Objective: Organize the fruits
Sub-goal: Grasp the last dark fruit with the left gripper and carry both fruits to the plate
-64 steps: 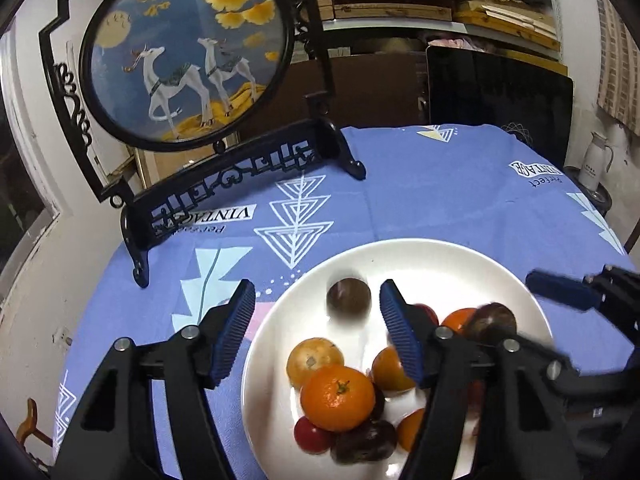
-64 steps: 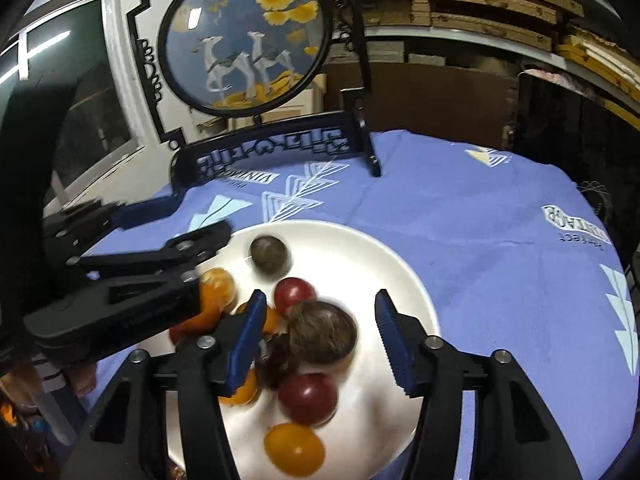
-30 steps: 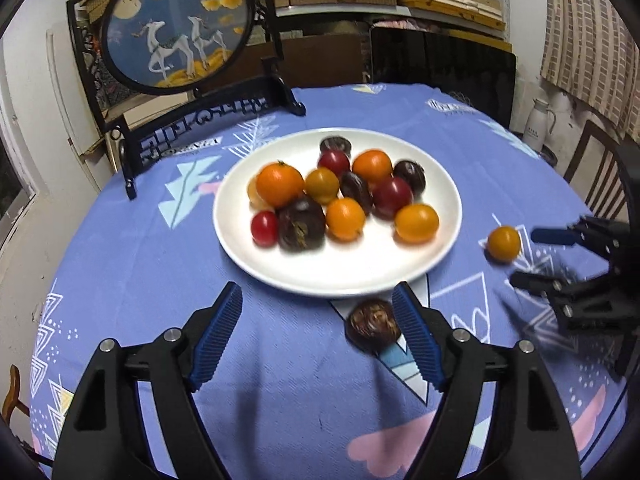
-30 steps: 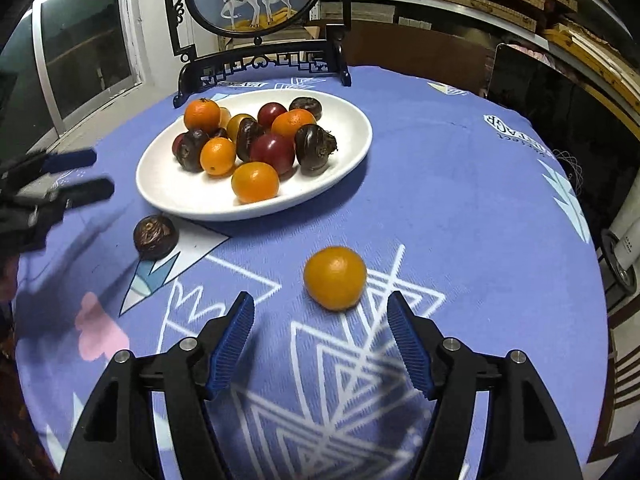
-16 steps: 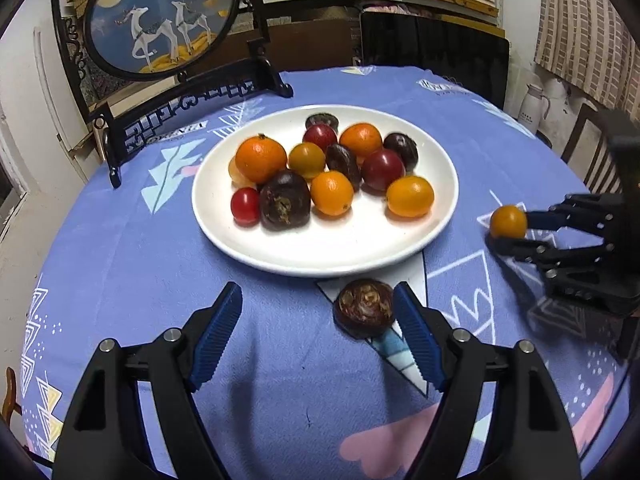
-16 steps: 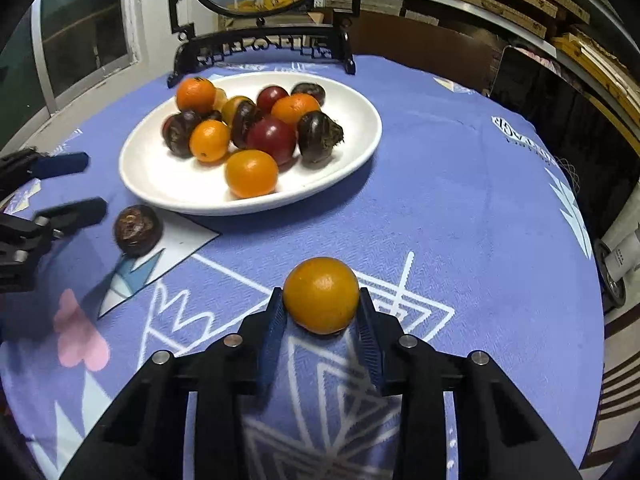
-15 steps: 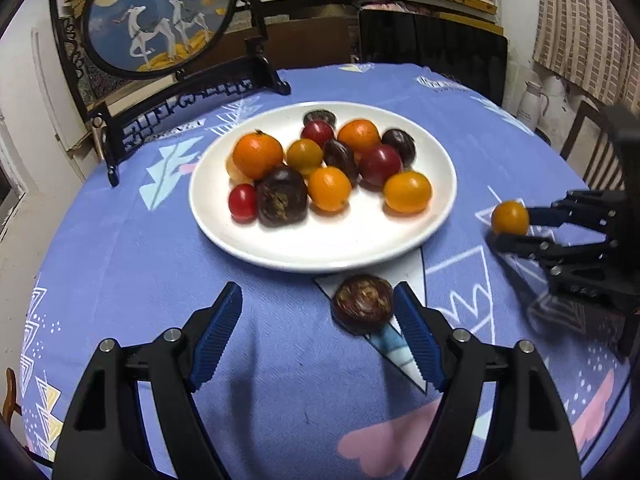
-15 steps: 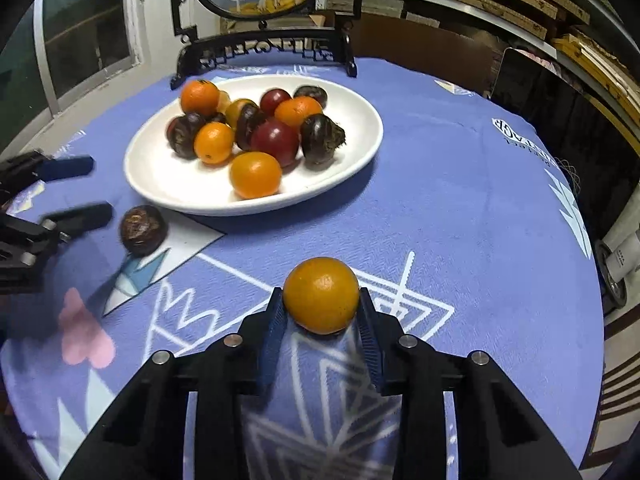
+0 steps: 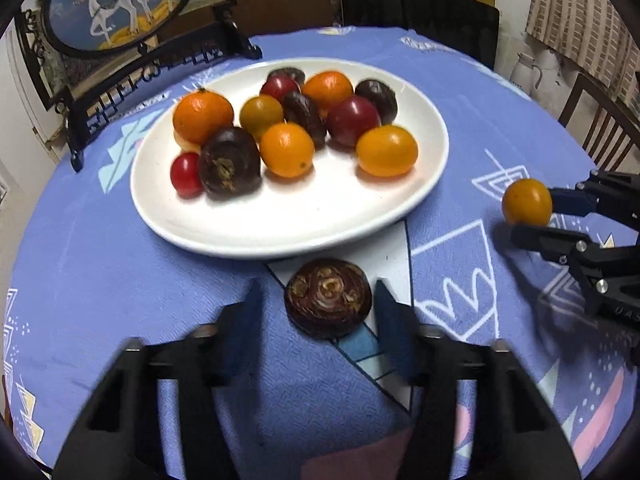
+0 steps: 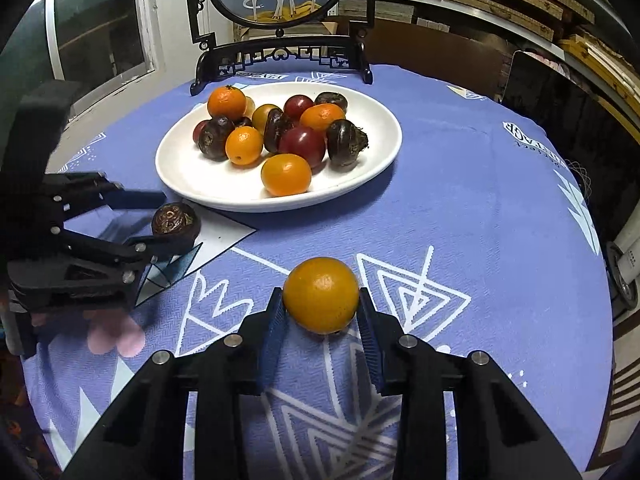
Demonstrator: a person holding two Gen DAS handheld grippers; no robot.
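- The left gripper [image 9: 320, 300] was blurred in its own wrist view, so the edges of its blue pads were hard to make out, and its lower body ran out of the picture.
- In the right wrist view the left gripper [image 10: 168, 220] showed only from the side, with much of its body lost in the dark left margin.
- Several fruits at the back of the white plate [image 9: 280, 224] were half hidden behind those in front; a small pale one behind the big orange mandarin [image 9: 203, 114] could not be told apart.
- Half a second before, the left fingers had stood wide, with the dark brown fruit [image 9: 328, 298] well ahead of them; now they had drawn in and moved forward so that the fruit lay between the pads.
- The right gripper [image 10: 320, 312] held as it had half a second before, clamped on the small orange fruit [image 10: 321, 295].
- The dark brown fruit sat on the blue tablecloth [image 9: 100, 272] just in front of the plate's near rim, between the left pads: the right pad seemed to touch it, while a narrow gap showed at the left pad, so the jaws stood apart.
- The small orange fruit was pinched at both sides by the right pads, to the right of the plate and apart from it; from the left wrist view it [image 9: 527, 201] showed at the tips of the right gripper [image 9: 532, 216].
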